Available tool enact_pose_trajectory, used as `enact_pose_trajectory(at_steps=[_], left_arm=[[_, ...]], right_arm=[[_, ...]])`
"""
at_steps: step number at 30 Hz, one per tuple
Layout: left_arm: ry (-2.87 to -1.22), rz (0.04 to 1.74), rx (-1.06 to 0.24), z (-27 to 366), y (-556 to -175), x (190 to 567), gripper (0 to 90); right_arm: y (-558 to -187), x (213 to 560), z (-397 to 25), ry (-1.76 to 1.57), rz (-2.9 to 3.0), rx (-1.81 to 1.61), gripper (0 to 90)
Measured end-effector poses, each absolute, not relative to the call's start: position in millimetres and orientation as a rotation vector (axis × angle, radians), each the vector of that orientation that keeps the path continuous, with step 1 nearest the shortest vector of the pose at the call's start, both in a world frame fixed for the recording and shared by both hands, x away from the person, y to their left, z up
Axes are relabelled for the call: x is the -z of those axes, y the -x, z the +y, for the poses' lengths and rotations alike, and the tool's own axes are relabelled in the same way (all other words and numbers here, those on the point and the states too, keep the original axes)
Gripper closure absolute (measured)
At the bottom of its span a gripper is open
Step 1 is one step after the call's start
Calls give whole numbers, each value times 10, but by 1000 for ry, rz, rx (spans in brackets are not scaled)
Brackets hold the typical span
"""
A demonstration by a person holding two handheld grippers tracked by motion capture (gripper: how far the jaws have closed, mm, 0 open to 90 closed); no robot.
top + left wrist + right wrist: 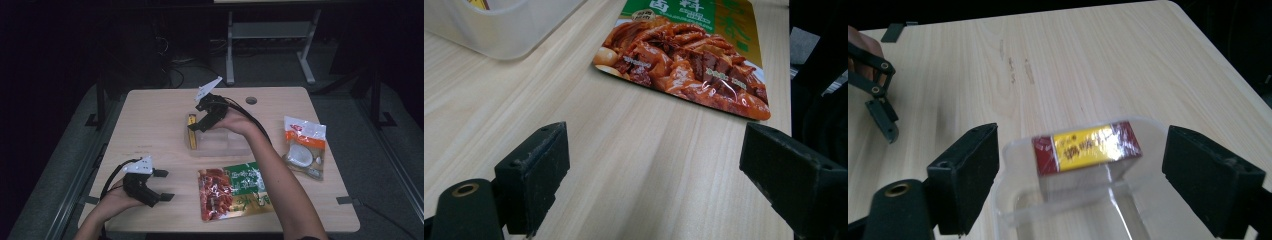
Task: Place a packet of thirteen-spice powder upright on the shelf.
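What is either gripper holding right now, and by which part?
Nothing. The right gripper is open above the box in the clear container; the left gripper is open over the table.

pale wooden table point(150, 115) on a grey floor point(75, 150), white metal stand point(270, 35) behind, dark room

Left gripper point(159, 185): black linkage body, white top plate, black cable looping from its rear; blocky matte-black jaws and a brass-ringed pivot hole appear in the left gripper view. Right gripper point(196, 125): black frame, white three-cornered plate, two black cables along the forearm. Both forearms bare, no sleeves visible.
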State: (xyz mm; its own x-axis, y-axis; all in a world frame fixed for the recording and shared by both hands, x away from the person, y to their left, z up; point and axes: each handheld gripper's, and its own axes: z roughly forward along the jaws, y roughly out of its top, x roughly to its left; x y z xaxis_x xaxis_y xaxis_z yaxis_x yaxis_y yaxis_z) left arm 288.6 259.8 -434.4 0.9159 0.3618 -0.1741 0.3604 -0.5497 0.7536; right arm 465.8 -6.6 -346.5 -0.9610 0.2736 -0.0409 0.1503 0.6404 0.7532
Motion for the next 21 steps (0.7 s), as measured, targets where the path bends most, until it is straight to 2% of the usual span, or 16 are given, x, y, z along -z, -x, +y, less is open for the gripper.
enact_pose_trajectory(at_steps=[11, 21], left_arm=[[-2223, 538, -19, 2588, -2891, 4361, 126], [-2239, 533, -38, 2567, -2874, 4360, 134]], right_arm=[[-4332, 3443, -475, -522, 2682, -1157, 161], [-4039, 3560, -919, -648, 2643, -1199, 188]])
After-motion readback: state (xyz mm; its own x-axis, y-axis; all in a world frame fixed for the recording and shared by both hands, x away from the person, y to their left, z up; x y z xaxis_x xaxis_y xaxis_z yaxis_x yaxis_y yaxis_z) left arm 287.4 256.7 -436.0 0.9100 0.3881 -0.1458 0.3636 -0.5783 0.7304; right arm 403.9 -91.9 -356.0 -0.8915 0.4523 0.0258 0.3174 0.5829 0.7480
